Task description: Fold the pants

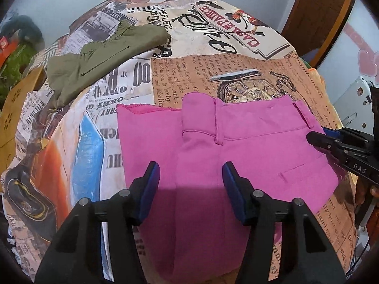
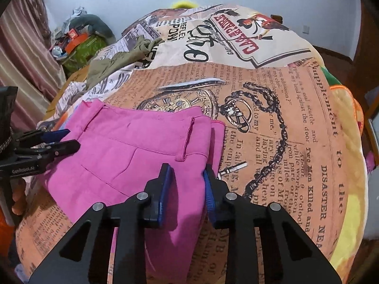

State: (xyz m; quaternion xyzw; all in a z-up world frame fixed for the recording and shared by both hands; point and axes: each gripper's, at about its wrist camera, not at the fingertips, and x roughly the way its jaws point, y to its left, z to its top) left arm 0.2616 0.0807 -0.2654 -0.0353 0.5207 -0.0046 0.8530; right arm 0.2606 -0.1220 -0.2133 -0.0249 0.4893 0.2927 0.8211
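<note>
Pink pants (image 1: 236,146) lie folded on a newspaper-print bedspread (image 1: 189,75), waistband away from me. My left gripper (image 1: 190,177) is open and hovers over the pants' near middle part, holding nothing. My right gripper (image 2: 188,179) is open over the pants' (image 2: 132,149) right edge, holding nothing. The right gripper also shows at the right edge of the left wrist view (image 1: 317,138), beside the pants' waistband corner. The left gripper shows at the left edge of the right wrist view (image 2: 68,139), over the pants' left side.
Olive-green folded pants (image 1: 99,59) lie at the bedspread's far left; they also show in the right wrist view (image 2: 123,56). A pile of clutter (image 2: 78,40) and a curtain (image 2: 21,54) stand at far left. A wooden door (image 1: 317,14) is at right.
</note>
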